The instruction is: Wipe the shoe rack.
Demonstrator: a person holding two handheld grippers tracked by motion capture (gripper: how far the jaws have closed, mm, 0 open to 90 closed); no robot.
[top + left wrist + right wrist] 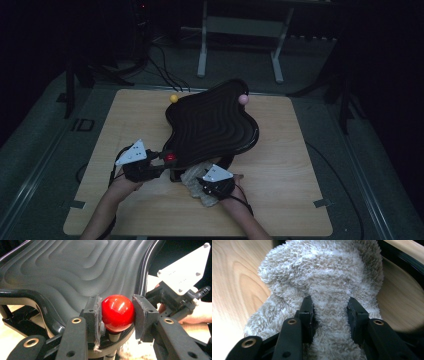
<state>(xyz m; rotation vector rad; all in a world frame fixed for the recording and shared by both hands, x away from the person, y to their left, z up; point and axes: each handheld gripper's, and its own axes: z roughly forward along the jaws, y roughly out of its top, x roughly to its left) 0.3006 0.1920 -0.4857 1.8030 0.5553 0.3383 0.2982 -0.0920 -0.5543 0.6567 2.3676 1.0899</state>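
1. The left gripper (117, 315) is clamped on the red ball (117, 313) at the near corner of the black ridged tray (210, 125), likely to steady the tray while it is wiped.
2. The right gripper (330, 312) pinches a fold of the fluffy cloth (324, 277), which lies on the wooden table (295, 200) just beside the tray's near edge (a firm bunch suits rubbing).
3. Yellow ball (173, 98) and pink ball (243, 99) sit at the tray's far corners, untouched.

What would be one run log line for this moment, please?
left gripper: shut on red ball at tray corner | right gripper: shut on fluffy cloth on table
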